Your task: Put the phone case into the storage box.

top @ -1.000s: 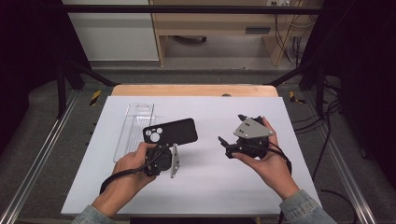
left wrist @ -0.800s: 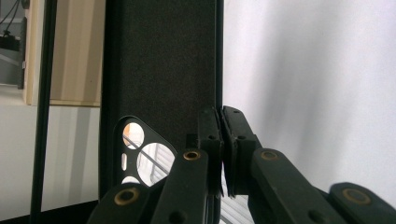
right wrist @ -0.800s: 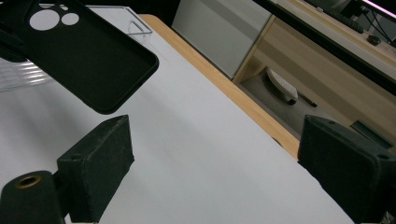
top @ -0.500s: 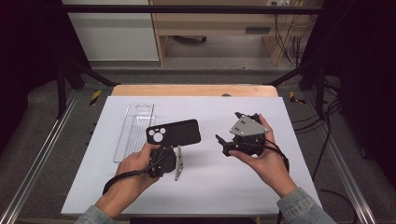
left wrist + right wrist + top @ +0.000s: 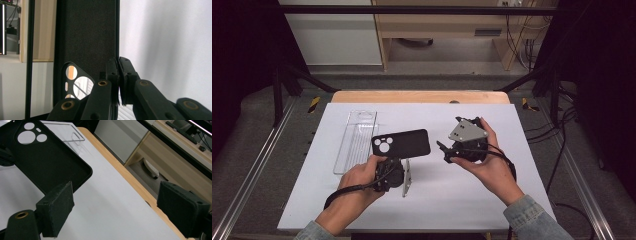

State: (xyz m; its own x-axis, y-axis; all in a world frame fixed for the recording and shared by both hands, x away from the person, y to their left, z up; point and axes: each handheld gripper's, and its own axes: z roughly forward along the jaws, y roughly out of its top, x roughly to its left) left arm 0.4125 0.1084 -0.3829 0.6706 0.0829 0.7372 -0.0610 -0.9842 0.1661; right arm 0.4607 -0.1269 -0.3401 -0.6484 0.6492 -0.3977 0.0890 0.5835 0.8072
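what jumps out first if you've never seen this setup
The black phone case at mid-table, clamped by one edge in the shut left gripper. Right of it the right gripper hangs open, holding nothing, pointing at the case. A clear case lies flat on the white table at left.

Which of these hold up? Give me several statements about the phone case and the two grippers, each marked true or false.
1. The left gripper is clamped on the black phone case. True.
2. The right gripper grips the case as well. False: its jaws stand open, apart from the case.
3. A clear phone case lies flat on the white table. True.
4. The black case lies flat on the table. False: the left gripper holds it by one edge.
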